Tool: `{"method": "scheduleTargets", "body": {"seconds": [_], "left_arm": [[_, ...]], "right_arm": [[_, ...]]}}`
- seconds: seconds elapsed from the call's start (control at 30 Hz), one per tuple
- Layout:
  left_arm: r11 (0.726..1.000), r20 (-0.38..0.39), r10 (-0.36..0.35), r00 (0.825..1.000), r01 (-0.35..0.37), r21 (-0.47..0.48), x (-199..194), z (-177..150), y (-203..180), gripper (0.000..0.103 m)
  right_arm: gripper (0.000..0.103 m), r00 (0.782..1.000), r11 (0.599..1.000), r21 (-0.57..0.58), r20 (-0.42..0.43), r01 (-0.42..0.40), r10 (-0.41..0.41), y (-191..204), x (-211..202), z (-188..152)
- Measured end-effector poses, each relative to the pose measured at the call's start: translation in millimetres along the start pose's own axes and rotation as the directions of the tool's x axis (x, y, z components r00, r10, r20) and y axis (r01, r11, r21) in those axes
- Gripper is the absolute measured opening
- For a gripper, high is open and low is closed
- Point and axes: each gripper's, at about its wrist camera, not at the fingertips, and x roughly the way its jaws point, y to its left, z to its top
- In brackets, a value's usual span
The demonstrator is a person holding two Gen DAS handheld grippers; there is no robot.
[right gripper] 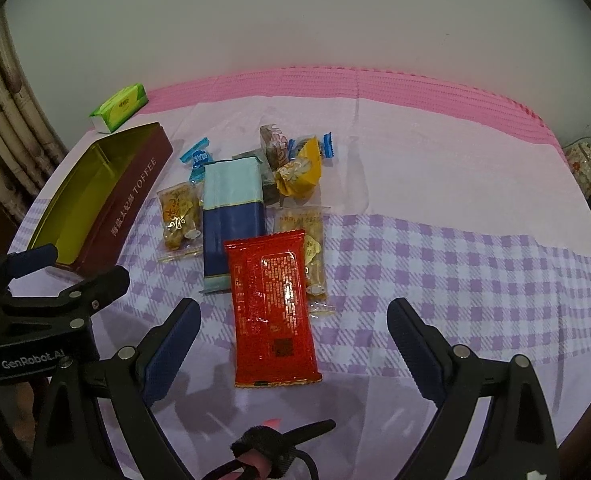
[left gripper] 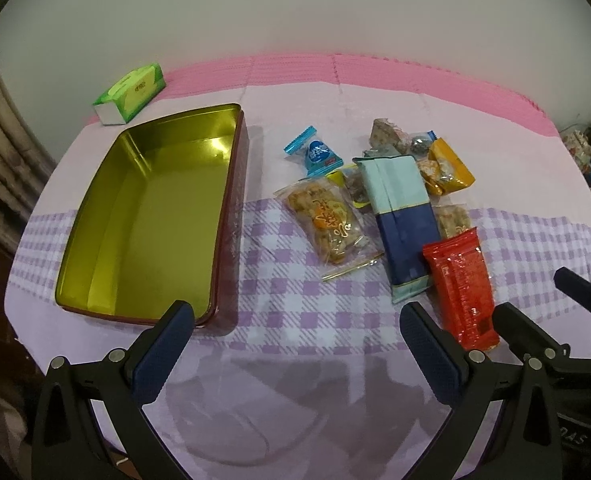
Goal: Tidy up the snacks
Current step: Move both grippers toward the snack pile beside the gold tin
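Note:
An open maroon toffee tin with an empty gold inside (left gripper: 147, 216) (right gripper: 95, 196) lies at the left. To its right is a pile of snacks: a red packet (left gripper: 461, 290) (right gripper: 273, 304), a long blue packet (left gripper: 401, 224) (right gripper: 233, 220), a clear nut-bar packet (left gripper: 327, 222) (right gripper: 179, 216), a blue candy (left gripper: 315, 152) (right gripper: 197, 156), a yellow packet (left gripper: 449, 168) (right gripper: 301, 168). My left gripper (left gripper: 295, 320) is open and empty, above the cloth between tin and snacks. My right gripper (right gripper: 295, 316) is open, its fingers either side of the red packet's near half, above it.
A green tissue pack (left gripper: 131, 94) (right gripper: 117, 108) lies behind the tin near the wall. The table has a lilac checked cloth (right gripper: 455, 264) over a pink mat (left gripper: 375, 68). A curtain hangs at the left; clutter sits past the right edge.

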Motion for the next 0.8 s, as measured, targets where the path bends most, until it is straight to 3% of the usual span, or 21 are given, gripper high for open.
{"method": "scheduleTargets", "body": {"seconds": [0.8], "left_arm": [[0.997,0.002,0.048,0.999,-0.048,-0.064,-0.6,0.8,19.6,0.102]], "right_arm": [[0.091,0.999,0.999,-0.034,-0.040,0.005,-0.006,2.3,9.2,-1.8]]}}
